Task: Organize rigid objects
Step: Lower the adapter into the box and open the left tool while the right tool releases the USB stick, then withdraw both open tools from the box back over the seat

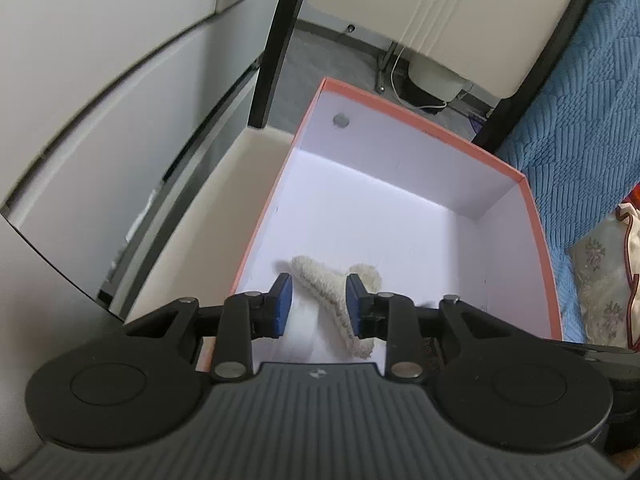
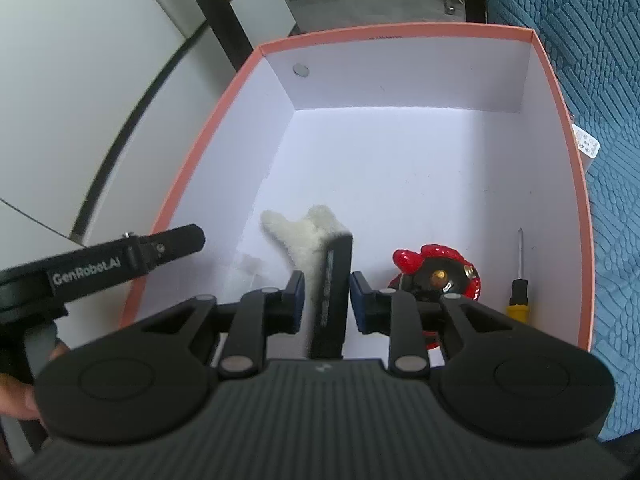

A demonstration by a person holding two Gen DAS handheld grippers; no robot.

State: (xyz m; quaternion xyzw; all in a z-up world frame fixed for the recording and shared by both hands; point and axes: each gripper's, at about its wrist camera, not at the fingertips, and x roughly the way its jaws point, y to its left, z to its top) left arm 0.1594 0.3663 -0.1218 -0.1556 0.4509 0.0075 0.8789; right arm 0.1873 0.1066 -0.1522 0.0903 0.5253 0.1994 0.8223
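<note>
A pink-rimmed box (image 1: 532, 208) with a white inside also shows in the right wrist view (image 2: 576, 184). A cream fuzzy hair claw (image 1: 332, 296) lies on its floor, and it also shows in the right wrist view (image 2: 296, 232). My left gripper (image 1: 319, 304) is open above the claw and holds nothing. My right gripper (image 2: 326, 300) has a flat black rectangular object (image 2: 332, 292) standing between its pads, with small gaps at both sides. A red and black toy (image 2: 436, 272) and a yellow-handled screwdriver (image 2: 519, 276) lie in the box at the right.
The left gripper's arm (image 2: 120, 264) reaches over the box's left rim. A blue textured cover (image 1: 580, 120) lies to the right of the box. A black-framed chair (image 1: 276, 40) stands behind it. A white surface (image 1: 192, 232) lies to the left.
</note>
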